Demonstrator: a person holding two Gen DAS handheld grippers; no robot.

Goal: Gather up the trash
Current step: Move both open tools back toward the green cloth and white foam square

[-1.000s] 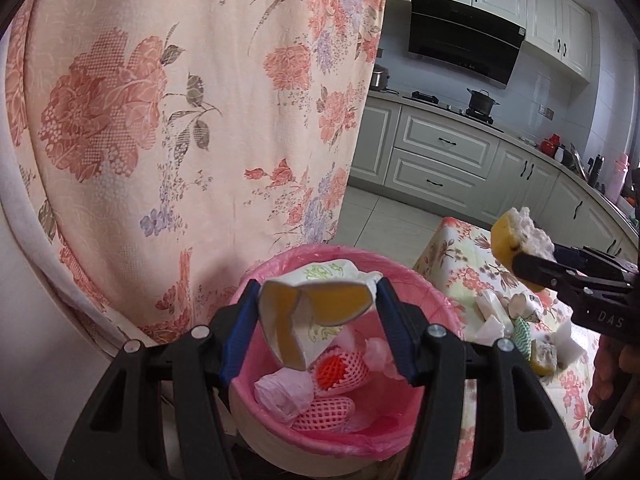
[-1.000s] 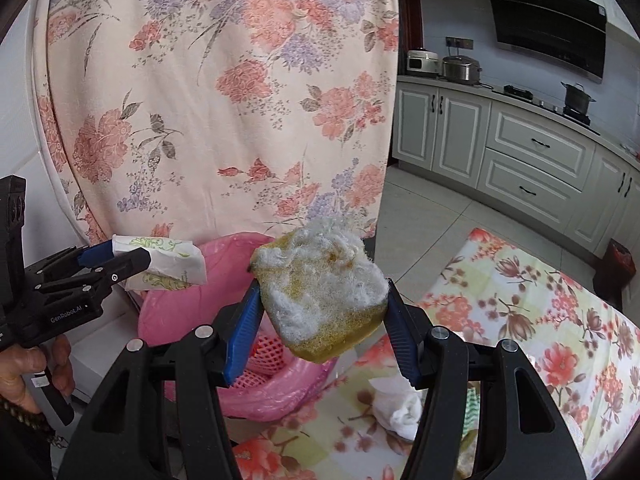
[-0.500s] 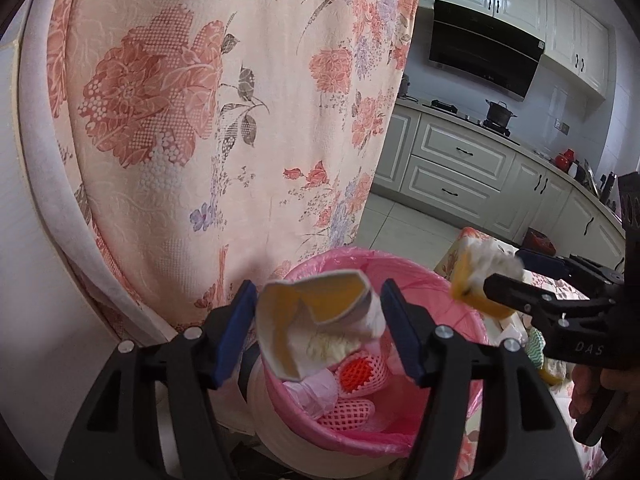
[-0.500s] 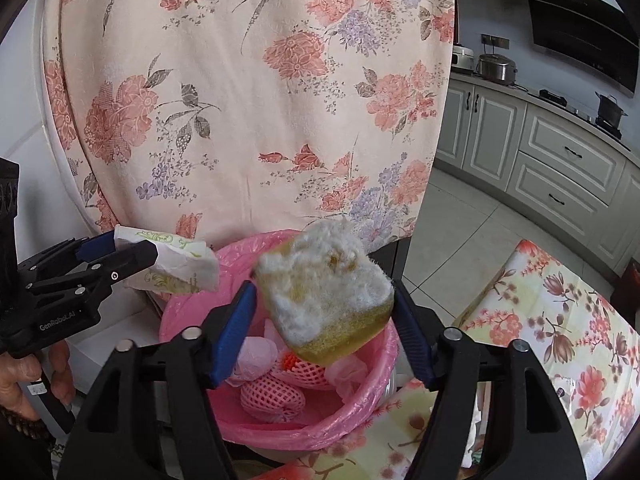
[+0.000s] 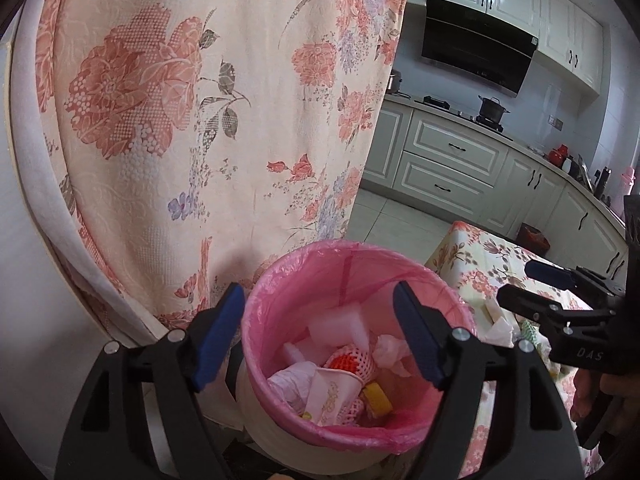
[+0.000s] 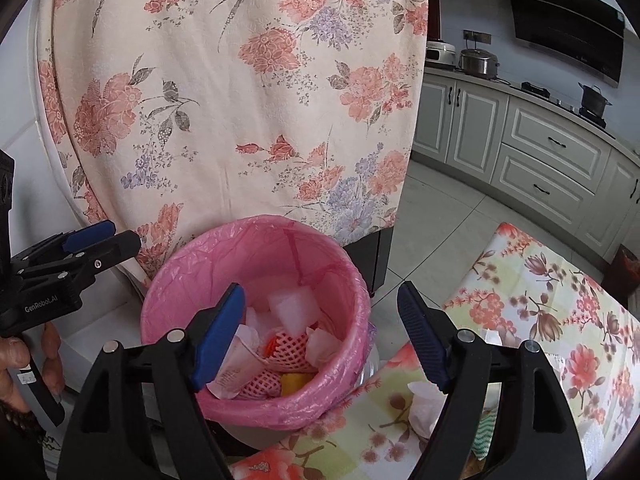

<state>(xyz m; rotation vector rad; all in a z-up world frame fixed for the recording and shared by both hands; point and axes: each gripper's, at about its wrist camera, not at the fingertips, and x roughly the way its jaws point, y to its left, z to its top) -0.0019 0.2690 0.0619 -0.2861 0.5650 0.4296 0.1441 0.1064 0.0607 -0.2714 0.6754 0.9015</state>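
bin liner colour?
Pink, slightly see-through plastic bin liner, folded over the rim. Right wrist view shows it best.

The top of the pink-lined bin (image 5: pixel 352 276) is open, so a hand could go straight down into it. Trash fills the bottom. Right behind the bin on the far side hangs a big flowered cloth (image 5: pixel 208 120), like a wall. On the right, the flowered table (image 6: pixel 552 304) stands just beside the bin, with tissues (image 6: pixel 428 404) lying on it. Far right, the tiled floor (image 6: pixel 436 208) is open up to the cabinets (image 6: pixel 552 160).
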